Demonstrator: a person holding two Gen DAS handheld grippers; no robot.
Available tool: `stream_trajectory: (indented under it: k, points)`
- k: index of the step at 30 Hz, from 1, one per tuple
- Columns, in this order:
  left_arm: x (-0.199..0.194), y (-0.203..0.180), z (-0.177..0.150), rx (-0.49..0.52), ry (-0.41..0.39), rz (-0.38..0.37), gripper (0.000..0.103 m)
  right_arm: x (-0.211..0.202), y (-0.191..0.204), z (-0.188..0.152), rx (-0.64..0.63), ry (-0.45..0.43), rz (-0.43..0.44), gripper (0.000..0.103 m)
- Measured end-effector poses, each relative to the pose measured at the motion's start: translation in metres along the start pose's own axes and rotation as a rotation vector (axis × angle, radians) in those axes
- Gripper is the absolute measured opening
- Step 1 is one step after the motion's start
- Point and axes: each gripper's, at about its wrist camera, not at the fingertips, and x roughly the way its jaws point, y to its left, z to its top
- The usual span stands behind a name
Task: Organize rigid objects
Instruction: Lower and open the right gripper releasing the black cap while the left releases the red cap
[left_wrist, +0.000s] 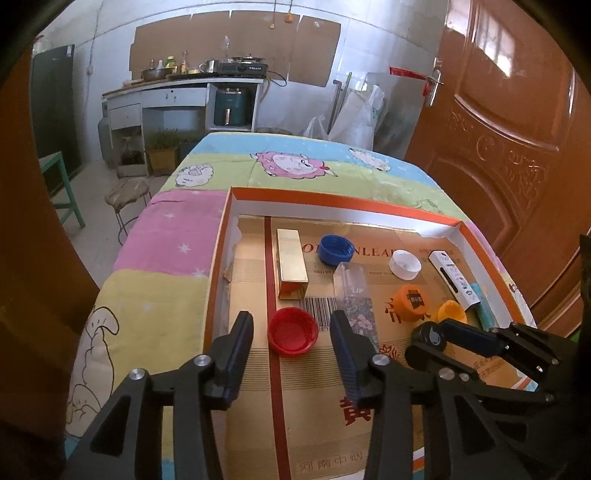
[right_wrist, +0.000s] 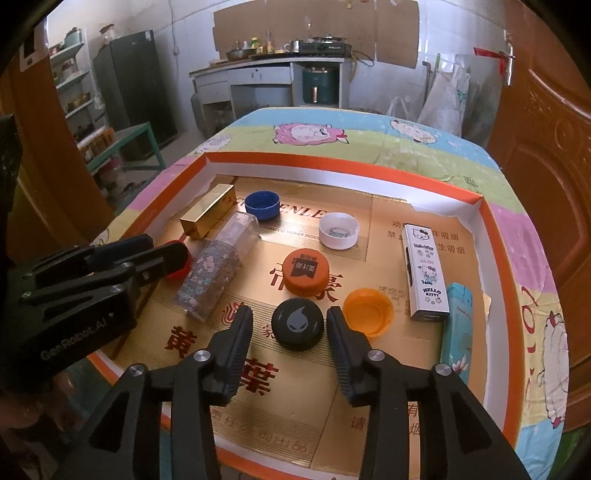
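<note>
A shallow orange-rimmed cardboard tray (left_wrist: 229, 236) (right_wrist: 498, 236) on the bed holds caps and small boxes. My left gripper (left_wrist: 291, 328) is open with a red cap (left_wrist: 292, 331) between its fingers. My right gripper (right_wrist: 290, 325) is open around a black cap (right_wrist: 297, 324); it also shows in the left wrist view (left_wrist: 430, 338). Other pieces: a gold box (left_wrist: 291, 267) (right_wrist: 208, 215), a blue cap (left_wrist: 336, 250) (right_wrist: 262, 205), a white cap (left_wrist: 405, 263) (right_wrist: 339, 230), a closed orange cap (left_wrist: 410, 302) (right_wrist: 306, 271), an open orange cap (right_wrist: 367, 312) and a glitter bottle (right_wrist: 218, 266) (left_wrist: 352, 295).
A white Hello Kitty box (right_wrist: 424, 273) (left_wrist: 454, 278) and a teal box (right_wrist: 456, 332) lie at the tray's right side. The tray sits on a cartoon bedspread (left_wrist: 166, 236). A brown door (left_wrist: 498, 129) stands to the right, a stool (left_wrist: 127, 194) to the left.
</note>
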Motion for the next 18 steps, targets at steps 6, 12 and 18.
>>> stream_trajectory:
  k: [6,12,18]
  points:
    - [-0.006,0.001,0.0,-0.013,-0.013,0.0,0.044,-0.006,-0.002,0.001,0.01,-0.025,-0.002,0.043]
    - [-0.014,0.0,0.0,-0.023,-0.021,-0.007,0.044,-0.017,-0.005,-0.001,0.027,-0.042,-0.01,0.043]
    - [-0.027,-0.006,-0.003,-0.032,-0.038,-0.016,0.044,-0.036,-0.006,-0.006,0.053,-0.081,-0.019,0.043]
